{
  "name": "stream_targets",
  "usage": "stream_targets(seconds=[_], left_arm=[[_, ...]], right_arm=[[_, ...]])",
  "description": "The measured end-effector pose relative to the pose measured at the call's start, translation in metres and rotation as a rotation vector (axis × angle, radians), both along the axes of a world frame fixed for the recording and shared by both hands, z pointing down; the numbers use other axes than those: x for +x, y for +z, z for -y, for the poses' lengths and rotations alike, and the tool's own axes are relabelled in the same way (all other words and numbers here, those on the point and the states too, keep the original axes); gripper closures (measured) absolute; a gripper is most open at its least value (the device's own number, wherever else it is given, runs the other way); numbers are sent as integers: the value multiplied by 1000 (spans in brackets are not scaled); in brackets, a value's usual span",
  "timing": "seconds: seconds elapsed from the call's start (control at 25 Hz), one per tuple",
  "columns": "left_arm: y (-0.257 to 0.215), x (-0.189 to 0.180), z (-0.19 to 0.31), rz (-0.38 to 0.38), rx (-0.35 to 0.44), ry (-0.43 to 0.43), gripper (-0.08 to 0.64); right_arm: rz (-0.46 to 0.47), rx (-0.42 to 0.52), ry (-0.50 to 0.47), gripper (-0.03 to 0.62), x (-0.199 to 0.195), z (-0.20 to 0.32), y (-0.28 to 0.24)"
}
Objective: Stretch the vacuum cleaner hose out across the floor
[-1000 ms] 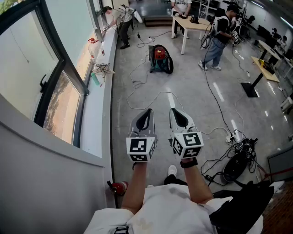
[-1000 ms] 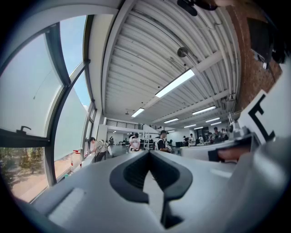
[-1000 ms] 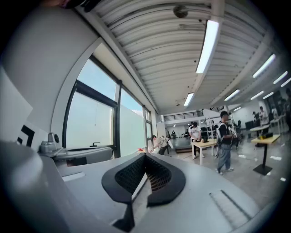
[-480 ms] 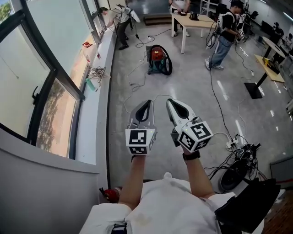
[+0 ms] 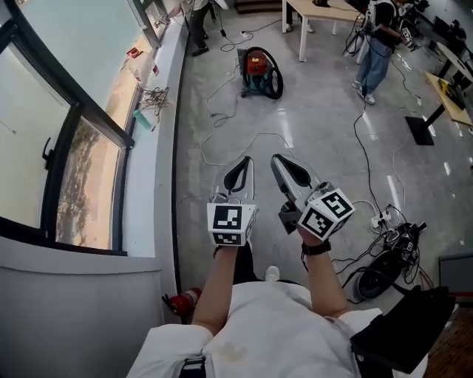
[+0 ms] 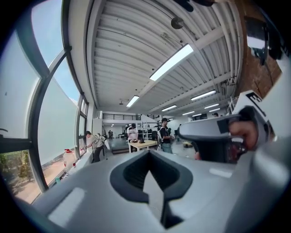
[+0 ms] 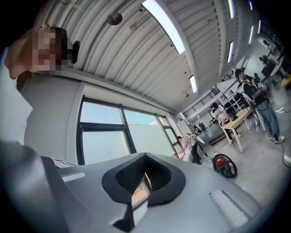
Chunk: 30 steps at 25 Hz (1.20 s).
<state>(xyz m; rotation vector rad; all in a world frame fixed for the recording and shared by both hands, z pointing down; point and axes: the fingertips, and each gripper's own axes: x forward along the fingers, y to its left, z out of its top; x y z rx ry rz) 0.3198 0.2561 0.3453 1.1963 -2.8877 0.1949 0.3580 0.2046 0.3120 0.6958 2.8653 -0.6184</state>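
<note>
A: Head view: where is the vacuum cleaner (image 5: 255, 70) now?

B: It stands on the grey floor (image 5: 310, 125), far ahead near the window-side edge and well apart from both grippers. Its black hose (image 5: 276, 80) curls in a loop against the body. It sits higher in the picture than a second ago.

A: And the grippers?

B: The left gripper (image 5: 242, 159) and the right gripper (image 5: 276, 158) are held side by side in mid-air, pointing ahead. Each gripper view shows its fingers together with nothing between them, as before.

A: Has anything else changed?

B: The right gripper has rolled, so its marker cube tips further outward. A person in jeans (image 5: 375, 52) stands by the pale bench (image 5: 325, 12), now nearer the picture's top right corner.
</note>
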Motion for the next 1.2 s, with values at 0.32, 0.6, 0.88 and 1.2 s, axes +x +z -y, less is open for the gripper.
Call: stream_targets(seconds=[0.32, 0.6, 0.88, 1.2], left_arm=[[5, -112, 34, -27, 65, 40, 558], [-22, -231, 37, 0, 105, 74, 558], [-31, -319, 14, 8, 112, 54, 558], [-6, -373, 28, -27, 89, 68, 558]], right_arm=[[-35, 54, 21, 600, -108, 22, 11], [-84, 146, 196, 604, -229, 32, 3], [-74, 286, 301, 576, -312, 26, -6], [-89, 345, 286, 463, -377, 27, 10]])
